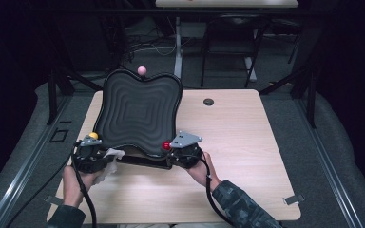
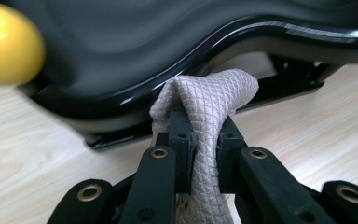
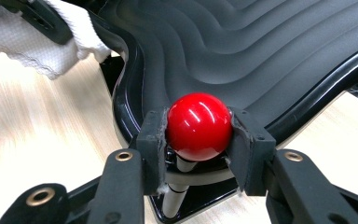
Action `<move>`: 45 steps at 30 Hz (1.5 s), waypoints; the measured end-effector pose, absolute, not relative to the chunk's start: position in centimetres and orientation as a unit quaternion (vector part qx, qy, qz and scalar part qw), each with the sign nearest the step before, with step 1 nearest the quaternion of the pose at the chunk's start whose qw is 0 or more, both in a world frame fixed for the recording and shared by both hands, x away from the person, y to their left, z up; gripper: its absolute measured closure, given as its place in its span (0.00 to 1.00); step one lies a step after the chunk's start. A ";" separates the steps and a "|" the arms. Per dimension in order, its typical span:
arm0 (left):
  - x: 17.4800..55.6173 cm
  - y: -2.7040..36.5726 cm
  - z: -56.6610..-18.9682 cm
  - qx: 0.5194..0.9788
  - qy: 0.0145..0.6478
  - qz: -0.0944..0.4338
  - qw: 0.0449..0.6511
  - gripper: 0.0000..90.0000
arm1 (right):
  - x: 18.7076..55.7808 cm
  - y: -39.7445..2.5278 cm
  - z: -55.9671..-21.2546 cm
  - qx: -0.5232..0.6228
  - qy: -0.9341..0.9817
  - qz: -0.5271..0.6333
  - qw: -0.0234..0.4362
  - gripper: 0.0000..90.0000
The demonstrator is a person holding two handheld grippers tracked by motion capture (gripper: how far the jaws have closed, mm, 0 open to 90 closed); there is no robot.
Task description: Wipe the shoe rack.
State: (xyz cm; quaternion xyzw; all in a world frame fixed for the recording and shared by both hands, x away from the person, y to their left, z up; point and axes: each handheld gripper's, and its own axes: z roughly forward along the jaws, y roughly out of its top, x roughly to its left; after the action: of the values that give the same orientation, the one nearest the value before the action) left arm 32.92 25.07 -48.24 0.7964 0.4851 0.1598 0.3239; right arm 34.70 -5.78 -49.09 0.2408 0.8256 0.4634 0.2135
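We're pinching the soft, limp cloth in our left hand-held gripper against the glossy (likely slippery) black tray by the desk's near-left edge, while our right hand-held gripper is clamping its hard red knob.

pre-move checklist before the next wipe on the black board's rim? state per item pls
1. Right gripper clamped on the red ball: ok, a jaw on each side.
2. Left gripper holds the cloth: ok, fabric pinched between the jaws.
3. Cloth on the glossy rim of the black board: ok, its bunched top presses under the rim edge.
4. Yellow ball clear of the cloth: ok, it sits off to one side.
5. Board base flat on the table: cannot tell.
6. Pink ball at the far edge untouched: ok.
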 end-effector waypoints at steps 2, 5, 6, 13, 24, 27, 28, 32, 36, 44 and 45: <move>33.1 24.5 -48.3 0.798 0.480 0.161 0.328 0.90 | 34.7 -5.8 -49.1 0.241 0.826 0.464 0.214 0.67; 33.4 23.8 -48.4 0.799 0.475 0.161 0.331 0.89 | 34.7 -5.8 -49.1 0.240 0.825 0.464 0.214 0.67; 33.5 23.6 -48.4 0.798 0.475 0.164 0.332 0.89 | 34.7 -5.8 -49.1 0.240 0.825 0.464 0.214 0.67; 33.7 21.9 -48.6 0.801 0.463 0.167 0.341 0.89 | 34.7 -5.8 -49.1 0.241 0.825 0.464 0.215 0.67; 33.0 19.6 -48.3 0.817 0.433 0.153 0.348 0.89 | 34.7 -5.8 -49.1 0.241 0.825 0.465 0.214 0.67; 32.4 18.3 -48.1 0.828 0.418 0.147 0.344 0.89 | 34.7 -5.8 -49.1 0.241 0.825 0.465 0.214 0.67; 32.4 18.3 -48.1 0.828 0.418 0.147 0.344 0.89 | 34.7 -5.8 -49.1 0.241 0.825 0.465 0.214 0.67; 31.9 17.3 -48.1 0.833 0.408 0.140 0.347 0.89 | 34.7 -5.8 -49.1 0.242 0.824 0.464 0.214 0.67; 31.7 16.6 -48.2 0.836 0.402 0.128 0.350 0.89 | 34.7 -5.9 -49.1 0.243 0.824 0.465 0.214 0.67; 31.8 15.3 -48.7 0.833 0.402 0.089 0.371 0.89 | 34.8 -5.9 -49.1 0.243 0.823 0.466 0.214 0.67; 31.8 14.7 -48.9 0.833 0.401 0.082 0.373 0.89 | 34.8 -5.9 -49.1 0.243 0.823 0.466 0.214 0.67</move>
State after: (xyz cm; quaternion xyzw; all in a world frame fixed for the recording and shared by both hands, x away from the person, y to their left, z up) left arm 31.81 14.70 -48.86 0.8331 0.4006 0.0822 0.3725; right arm 34.79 -5.89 -49.14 0.2435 0.8233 0.4657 0.2145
